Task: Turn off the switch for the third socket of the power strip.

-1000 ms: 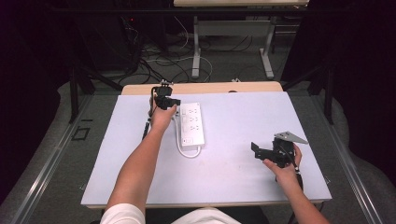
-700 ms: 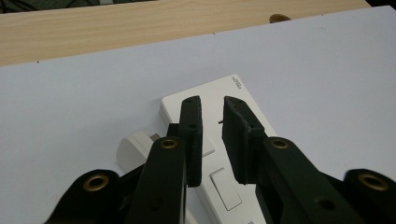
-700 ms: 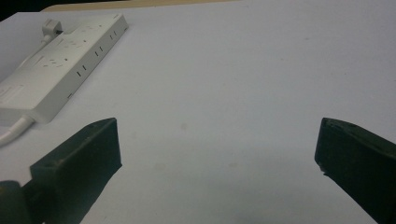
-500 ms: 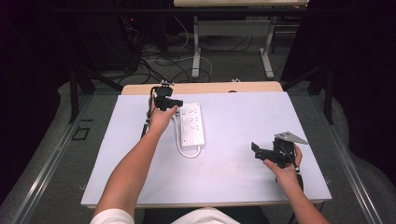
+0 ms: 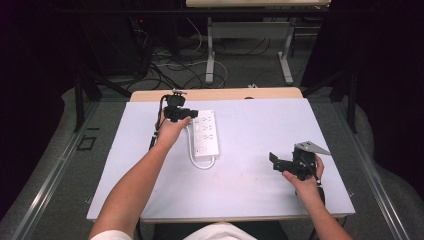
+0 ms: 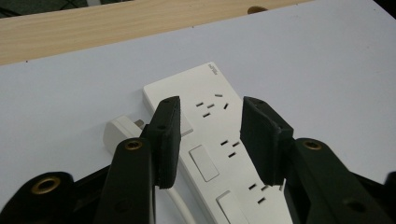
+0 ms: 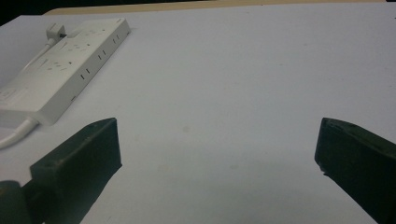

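Note:
A white power strip [image 5: 206,134] with several sockets and switches lies on the white table [image 5: 265,120], left of centre. Its cord [image 5: 202,162] loops out at the near end. In the left gripper view a white plug [image 6: 122,133] lies beside the strip [image 6: 219,140]. My left gripper [image 5: 192,114] hovers at the strip's far left corner. Its jaws [image 6: 210,107] have just been opening and stand apart above the strip's top face, pressing on nothing. My right gripper [image 5: 274,161] is near the table's front right, open wide [image 7: 219,130] over bare table, with the strip [image 7: 56,70] far off.
A wooden strip [image 5: 225,94] borders the table's far edge. Beyond it, cables [image 5: 170,65] lie on the floor near the legs of another table [image 5: 211,55]. Bare white surface spreads between the power strip and my right gripper.
My left gripper has edged a little to the right, over the strip's far corner. The right gripper and the power strip have stayed where they were.

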